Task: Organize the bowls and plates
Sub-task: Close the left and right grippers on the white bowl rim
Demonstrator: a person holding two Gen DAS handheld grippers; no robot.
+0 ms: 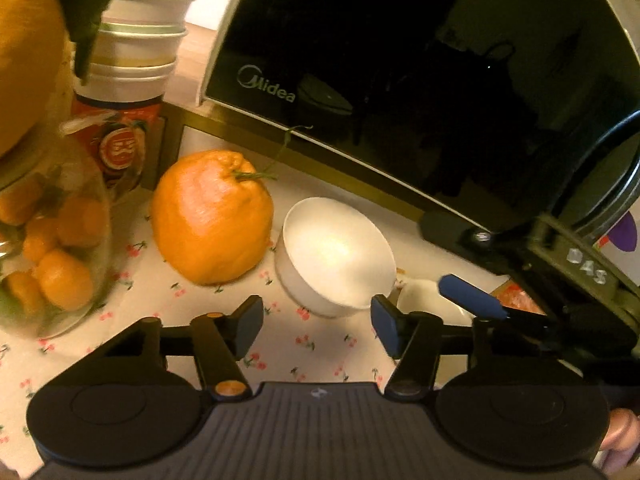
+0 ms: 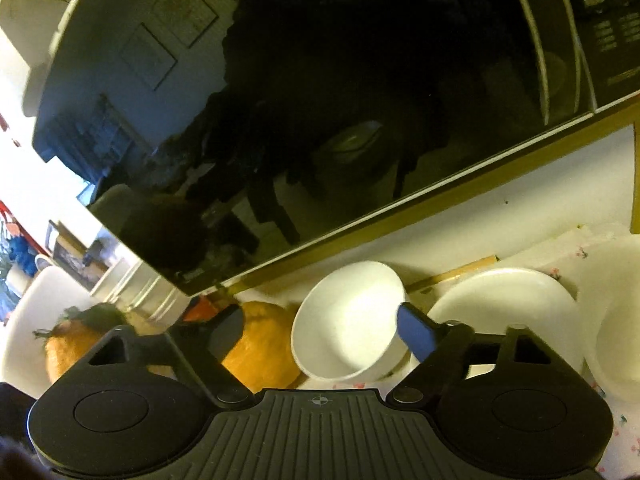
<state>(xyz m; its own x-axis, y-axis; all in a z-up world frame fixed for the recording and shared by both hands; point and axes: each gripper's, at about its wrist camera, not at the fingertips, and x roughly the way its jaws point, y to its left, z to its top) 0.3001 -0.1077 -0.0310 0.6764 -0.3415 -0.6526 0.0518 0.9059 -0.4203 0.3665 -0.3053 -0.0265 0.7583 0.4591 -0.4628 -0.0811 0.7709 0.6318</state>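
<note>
A small white bowl sits on the floral tablecloth in front of the microwave, next to a large orange. My left gripper is open just in front of the bowl, its jaws wide and empty. My right gripper is open with the same bowl between its jaws, the blue right fingertip at the bowl's right rim. That right finger also shows in the left wrist view. A white plate lies right of the bowl, and another white dish sits at the far right.
A black Midea microwave stands on a gold-edged shelf right behind the bowl. A large orange, a glass jar of small oranges and stacked paper cups stand to the left.
</note>
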